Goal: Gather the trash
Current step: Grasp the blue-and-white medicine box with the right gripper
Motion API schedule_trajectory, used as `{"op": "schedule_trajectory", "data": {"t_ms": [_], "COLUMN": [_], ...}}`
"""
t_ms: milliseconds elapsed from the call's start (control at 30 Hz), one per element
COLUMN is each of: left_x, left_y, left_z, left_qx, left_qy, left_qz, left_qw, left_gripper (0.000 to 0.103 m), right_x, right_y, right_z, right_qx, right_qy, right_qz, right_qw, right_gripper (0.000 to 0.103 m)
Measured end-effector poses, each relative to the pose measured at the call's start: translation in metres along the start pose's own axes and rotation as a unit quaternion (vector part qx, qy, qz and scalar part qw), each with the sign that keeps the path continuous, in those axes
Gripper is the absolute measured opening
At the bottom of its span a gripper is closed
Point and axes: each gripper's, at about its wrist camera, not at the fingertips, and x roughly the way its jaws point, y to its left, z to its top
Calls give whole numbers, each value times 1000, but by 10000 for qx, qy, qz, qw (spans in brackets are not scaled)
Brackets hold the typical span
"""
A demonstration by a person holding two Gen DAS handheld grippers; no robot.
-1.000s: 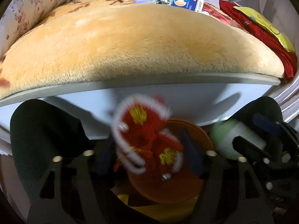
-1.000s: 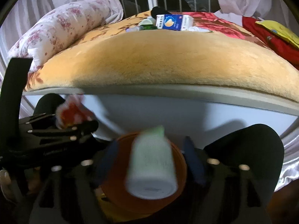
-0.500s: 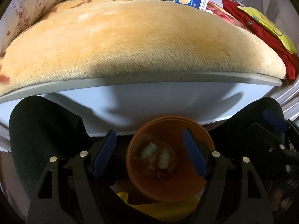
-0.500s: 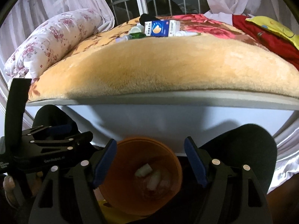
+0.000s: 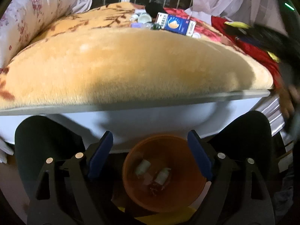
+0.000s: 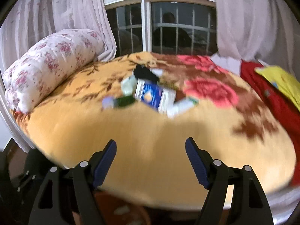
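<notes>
Hanging above the orange bin (image 5: 163, 176), the left gripper (image 5: 150, 150) is seen with its blue-padded fingers (image 5: 100, 152) spread wide and still opening, nothing between them. The bin stands on the floor beside the bed frame (image 5: 131, 116), and two small whitish bottles (image 5: 143, 166) are seen lying at its bottom, with some darker scraps that cannot be made out. Something yellow (image 5: 168, 216) is visible just below the bin's rim.

The right gripper (image 6: 151, 161) is pointed over the bed, and its fingers (image 6: 105, 157) are likewise wide and opening with nothing held. On the orange plush blanket (image 6: 150, 131), well beyond the fingers, a cluster of trash remains: a blue and white carton (image 6: 155, 95), a dark green bottle with a pale cap (image 6: 120, 102), a white bottle (image 6: 182, 106) touching the carton, a pale cup (image 6: 128, 85) and a black item (image 6: 145, 74) behind them. Much of this view is blurred. A floral pillow (image 6: 50, 63) lies at the left of the bed and a red and yellow cloth (image 6: 270, 88) at the right. Only a sliver of the bin is seen at the bottom edge there.
</notes>
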Motion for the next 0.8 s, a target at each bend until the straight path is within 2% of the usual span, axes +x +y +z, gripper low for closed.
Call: {"op": "schedule_trajectory", "data": {"t_ms": [100,267,333,400,600,633,667,700,733,767,800], "left_x": [1,9,13,17,21,20,19,18,16,15,14], "left_y": [0,4,8,10,10,9,9,8,8,8,7], "left_z": [0,4,4,5,6,6,6,6,6,5,5], "left_qx": [14,-27,-68,-89,-97,-91,-80,-72,-60,-52,-46], "left_qy": [-25,3,43,80,111,111,97,81,50,30,14], "left_qz": [-63,-118,-148,-164,-180,-164,-142,-131,-112,-104,-102], "left_qw": [10000,9999,9999,9998,9997,9998,9998,9999,9999,9999,9999], "left_gripper": [81,81,81,81,81,81,81,81,81,81,81], "right_x": [37,110,132,147,179,185,191,195,193,189,183], "right_y": [-16,-36,-41,-45,-46,-45,-42,-37,-30,-24,-13], "right_z": [35,70,74,78,95,95,95,93,91,90,86], "right_qx": [-116,-298,-397,-375,-482,-476,-464,-465,-494,-573,-733], "right_qy": [48,514,688,873,1231,1327,1438,1558,1569,1557,1524], "right_qz": [73,298,383,642,1187,1277,1349,1455,1510,1493,1402], "right_qw": [9999,9978,9961,9934,9841,9817,9793,9759,9747,9748,9756], "right_gripper": [81,81,81,81,81,75,54,50,39,34,34]}}
